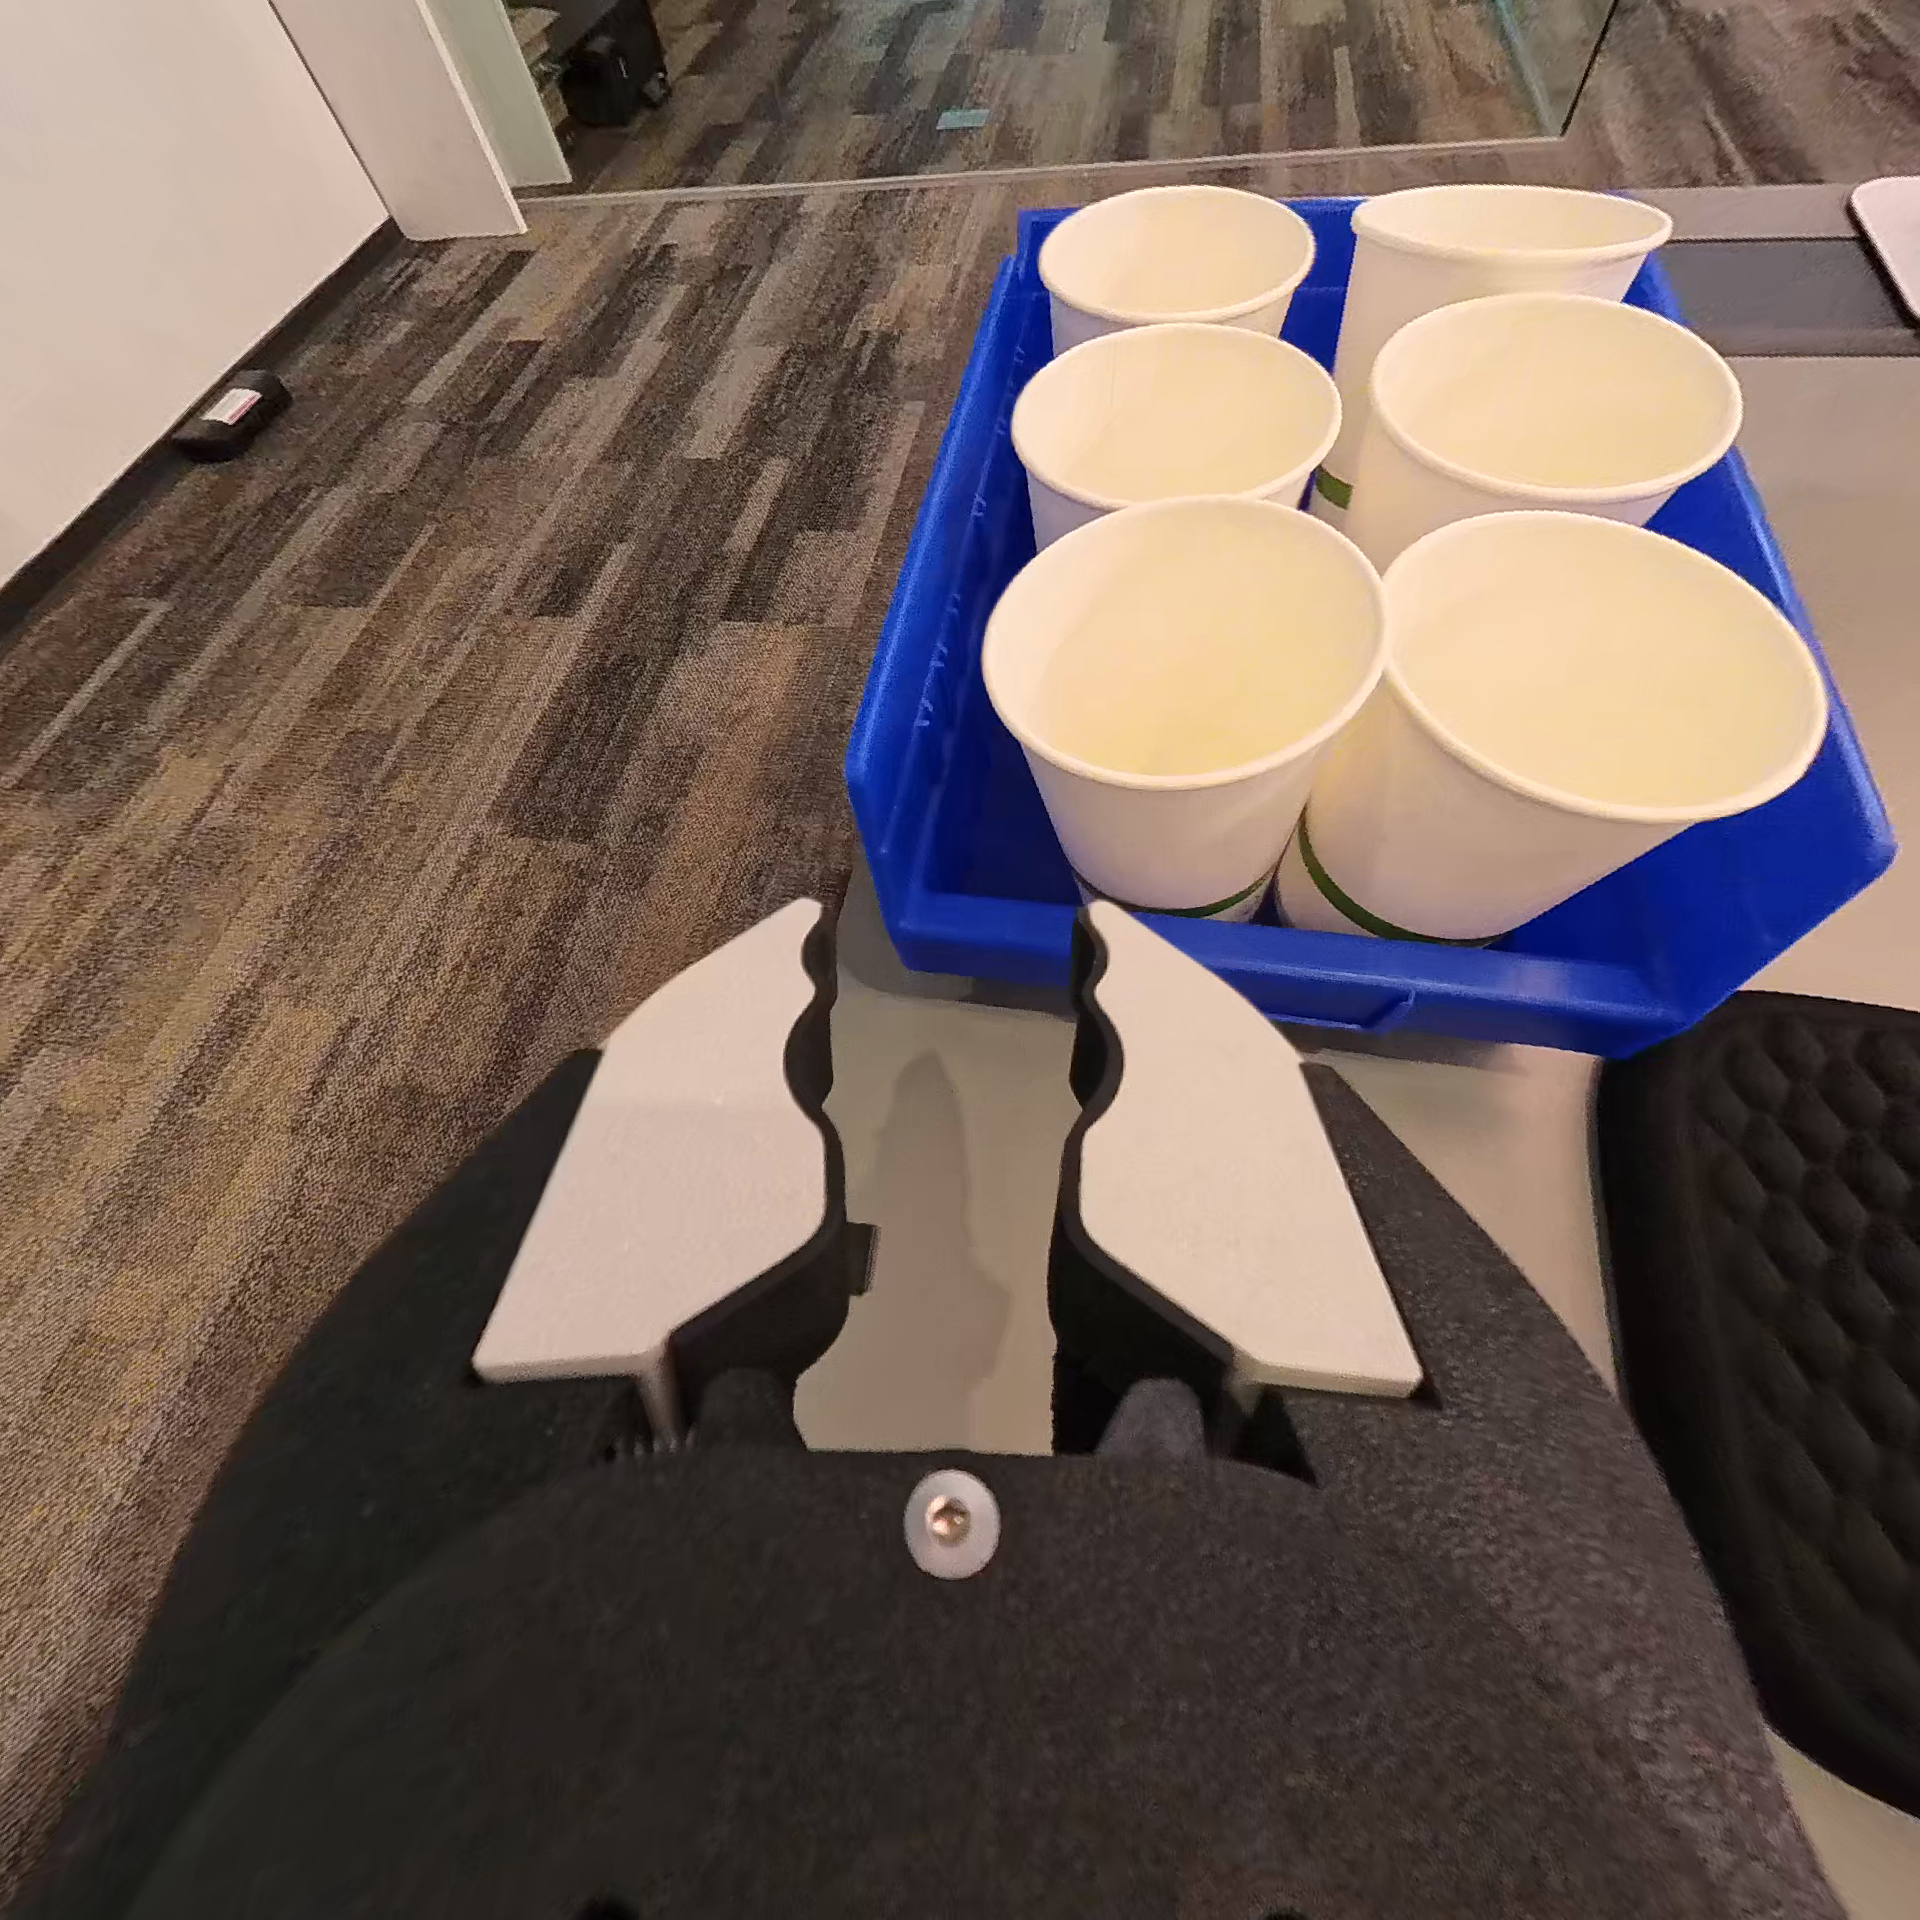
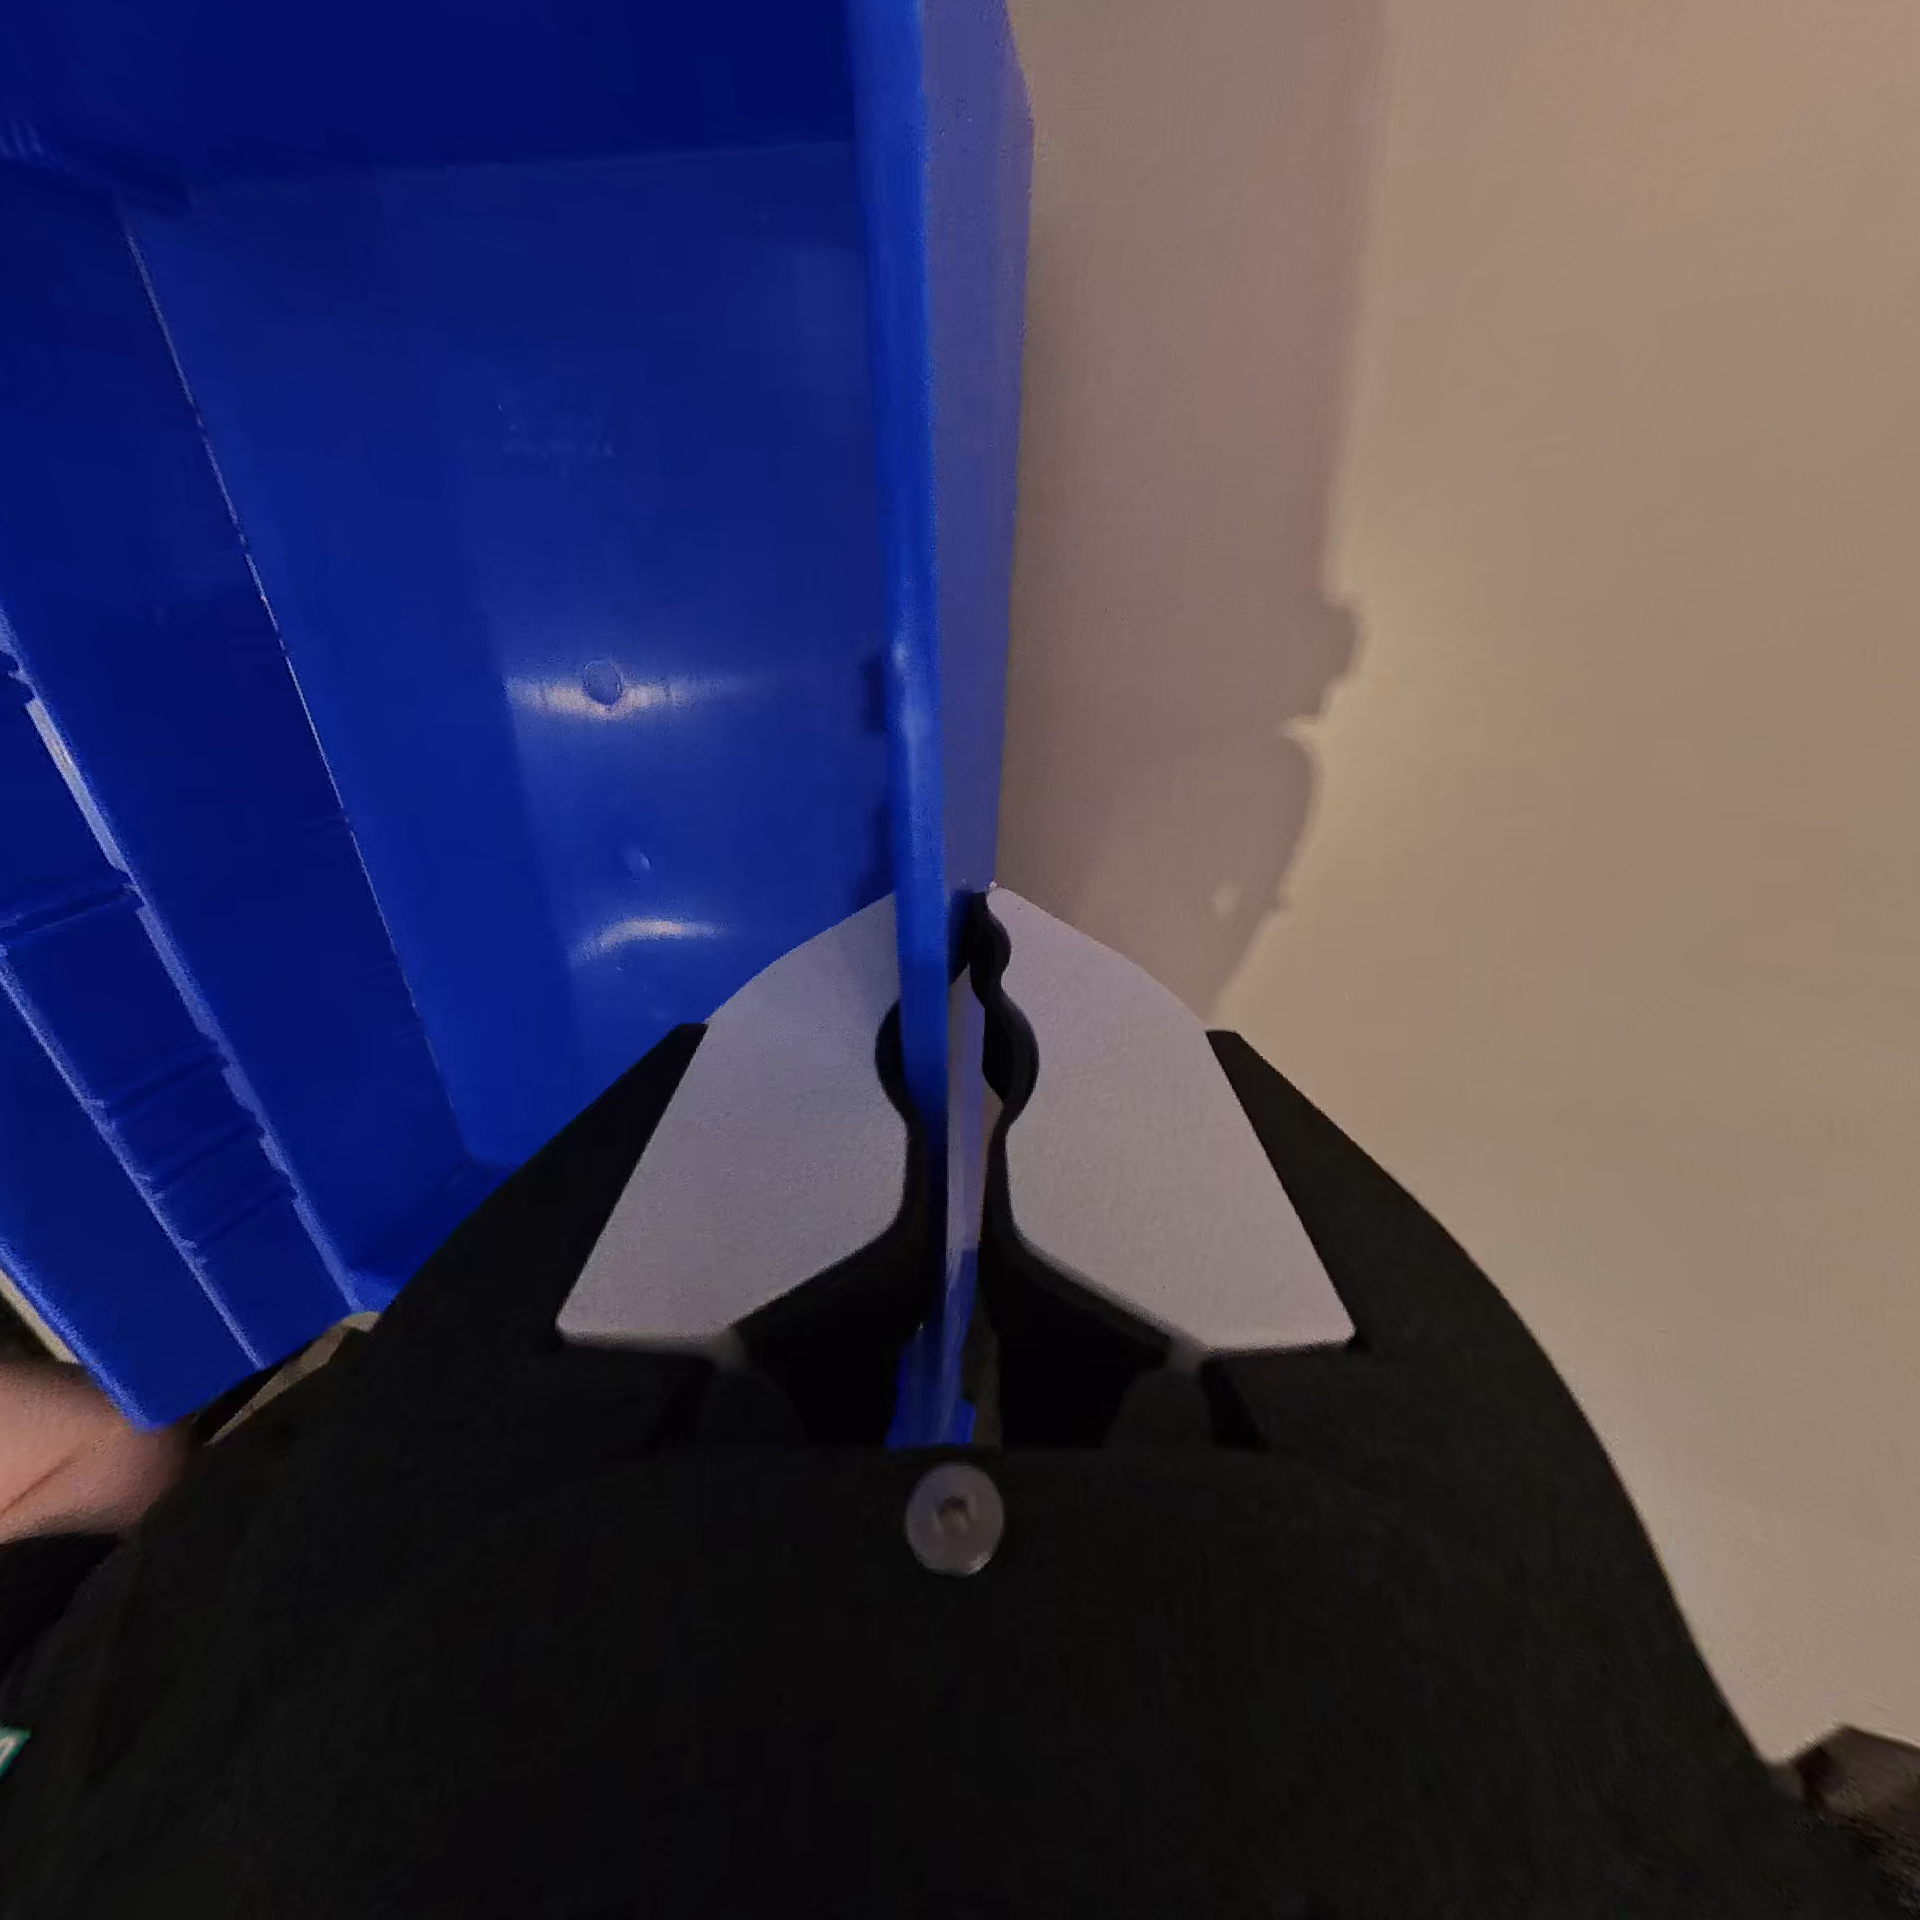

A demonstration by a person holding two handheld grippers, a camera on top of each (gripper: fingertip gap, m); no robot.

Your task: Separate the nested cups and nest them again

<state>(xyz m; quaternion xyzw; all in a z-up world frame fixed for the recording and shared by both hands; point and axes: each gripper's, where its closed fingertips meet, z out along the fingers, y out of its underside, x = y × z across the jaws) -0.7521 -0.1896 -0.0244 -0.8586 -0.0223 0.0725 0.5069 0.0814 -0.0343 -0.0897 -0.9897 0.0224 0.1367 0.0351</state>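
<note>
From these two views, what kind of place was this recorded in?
Probably an office: patterned carpet tiles, a glass partition and a grey desk holding a blue bin of paper cups.

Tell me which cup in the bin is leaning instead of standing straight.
The front-right cup in the blue bin, tilted rightward over the rim; the other five stand roughly upright.

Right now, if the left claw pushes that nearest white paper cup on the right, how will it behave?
The near-right cup would probably tip easily: it already leans in the blue bin. It looks empty, so likely light. Thin paper walls may dent under a firm squeeze, so the open left claw should close gently.
</note>
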